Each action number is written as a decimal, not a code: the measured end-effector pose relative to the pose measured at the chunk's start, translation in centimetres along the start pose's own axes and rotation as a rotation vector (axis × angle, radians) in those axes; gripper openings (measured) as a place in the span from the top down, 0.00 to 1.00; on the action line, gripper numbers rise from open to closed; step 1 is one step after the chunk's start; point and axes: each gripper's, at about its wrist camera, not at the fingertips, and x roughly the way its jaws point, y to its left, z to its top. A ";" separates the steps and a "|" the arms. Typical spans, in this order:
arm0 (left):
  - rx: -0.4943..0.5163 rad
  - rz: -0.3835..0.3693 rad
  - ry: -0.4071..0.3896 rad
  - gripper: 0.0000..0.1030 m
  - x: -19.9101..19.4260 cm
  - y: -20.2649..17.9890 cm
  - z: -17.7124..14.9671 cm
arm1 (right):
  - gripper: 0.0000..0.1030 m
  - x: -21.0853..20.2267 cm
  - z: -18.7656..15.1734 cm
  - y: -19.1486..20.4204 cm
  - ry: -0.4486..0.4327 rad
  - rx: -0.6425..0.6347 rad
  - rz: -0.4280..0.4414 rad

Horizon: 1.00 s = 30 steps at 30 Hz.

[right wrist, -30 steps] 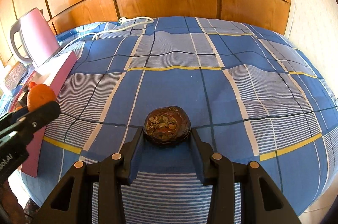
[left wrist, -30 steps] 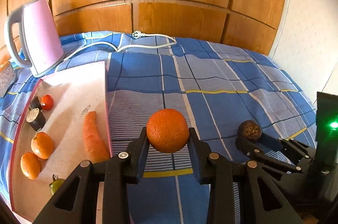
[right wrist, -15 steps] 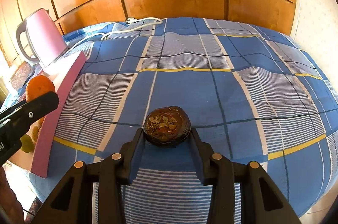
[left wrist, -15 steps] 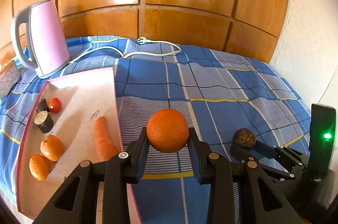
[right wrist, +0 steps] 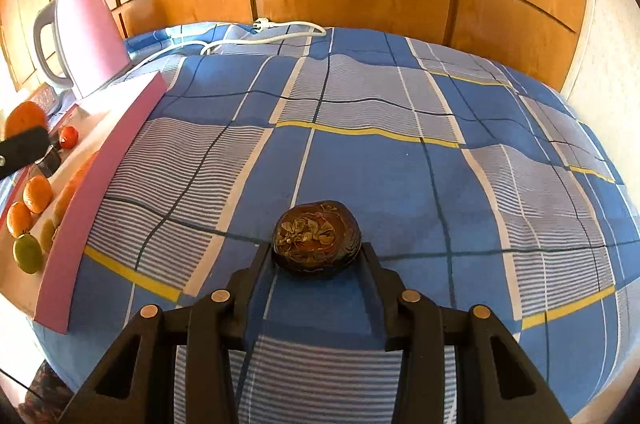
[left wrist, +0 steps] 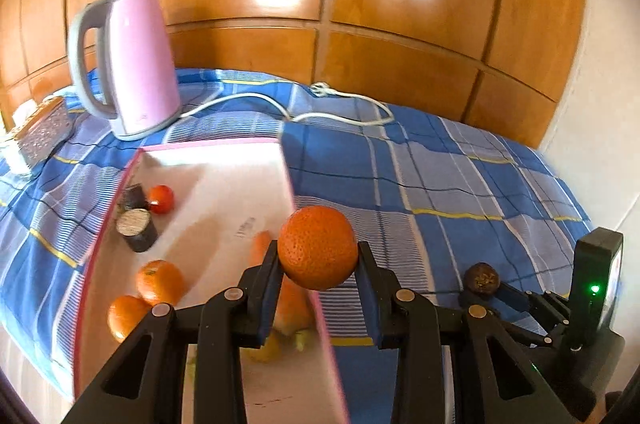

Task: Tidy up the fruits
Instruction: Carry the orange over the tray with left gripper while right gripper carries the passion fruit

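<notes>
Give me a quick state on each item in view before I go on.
Left gripper: jaws shut on the orange, held above the tray's near edge.
Right gripper: jaws shut on the dark fruit, above the bedspread.
Tray: open, holding two small oranges, a carrot, a tomato.
Kettle: upright, lid closed.
Plug: lying unplugged.

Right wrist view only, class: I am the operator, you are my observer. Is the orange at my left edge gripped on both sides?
Observer: Yes. The left wrist view shows the left gripper shut on the orange, one finger on each side.
Operator: Where does it hang?
Observer: In that view it overlaps the right wall of the pink tray, so it seems to be about over that wall.
Operator: Anything behind my right gripper, shut on the dark fruit?
Observer: A green light glows on a black unit mounted behind it.
</notes>
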 end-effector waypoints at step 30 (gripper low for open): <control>-0.191 0.196 0.000 0.66 -1.2 12.0 -0.6 | 0.59 -2.4 3.9 8.4 -0.069 -0.185 0.261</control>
